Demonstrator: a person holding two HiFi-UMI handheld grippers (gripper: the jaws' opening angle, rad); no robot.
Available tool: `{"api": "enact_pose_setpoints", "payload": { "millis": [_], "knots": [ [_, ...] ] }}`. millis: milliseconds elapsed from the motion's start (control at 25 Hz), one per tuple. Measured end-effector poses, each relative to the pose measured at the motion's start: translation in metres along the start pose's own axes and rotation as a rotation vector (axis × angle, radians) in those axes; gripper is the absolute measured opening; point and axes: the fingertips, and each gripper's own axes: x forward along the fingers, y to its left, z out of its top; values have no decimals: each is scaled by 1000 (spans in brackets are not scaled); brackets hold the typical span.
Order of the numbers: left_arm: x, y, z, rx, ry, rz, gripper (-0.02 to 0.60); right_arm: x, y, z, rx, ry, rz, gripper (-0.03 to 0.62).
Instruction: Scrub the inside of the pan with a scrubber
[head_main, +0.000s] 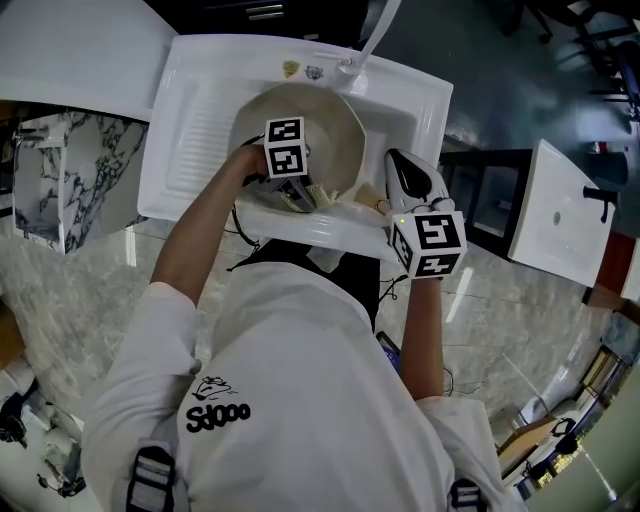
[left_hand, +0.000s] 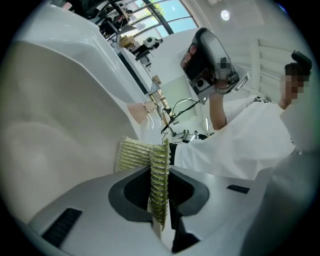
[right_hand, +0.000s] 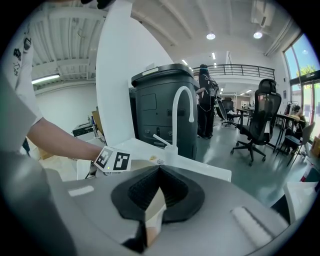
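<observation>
Nearest beneath my head camera is my own white shirt (head_main: 300, 370), and past it the white sink (head_main: 195, 130) set into the surface, its faucet (head_main: 375, 35) at the far rim. The pan (head_main: 340, 130) lies in the basin, tipped so that its pale inside faces up and toward me.

My left tool (left_hand: 159, 172) reaches down into the pan. Its jaws are clamped on the scrubber (left_hand: 137, 155), a ribbed green-gold mesh pad. My right tool (right_hand: 159, 172) is at the pan's near right side, pinched shut on a thin cream piece that I take to be the pan's handle (right_hand: 153, 210).

I judge the scrubbing itself to be the step in hand. The scrubber is inside the pan, close against the curved inner wall, though I cannot tell whether it touches. The next move calls for pressing the pad onto that wall and sweeping it round the bowl, with my right tool bracing the pan against the push.

With its handle, the pan's long axis seems to run from the basin toward my right side, handle end nearest me. The scrubber stands on edge between the jaws, its length running along them, with a folded flap sticking out to the left toward the pan wall.
</observation>
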Motion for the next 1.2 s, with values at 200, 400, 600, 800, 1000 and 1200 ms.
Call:
{"api": "enact_pose_setpoints", "payload": {
  "millis": [200, 400, 600, 800, 1000, 1200],
  "knots": [
    [-4, -5, -17, 0, 37, -2, 64, -1, 0, -1, -2, 6, -5, 9],
    [-16, -2, -47, 16, 209, 75, 64, 2, 0, -2, -1, 14, -3, 9],
    [-28, -1, -68, 4, 273, 128, 64, 9, 7, 0, -9, 18, 17, 9],
    [-40, 1, -83, -4, 343, 180, 64, 16, 12, 2, -16, 21, 33, 9],
    [-56, 10, -91, -33, 386, 244, 64, 21, 16, 4, -23, 27, 45, 9],
    [-75, 22, -99, -59, 423, 315, 64, 22, 15, 3, -24, 33, 45, 11]
  ]
}}
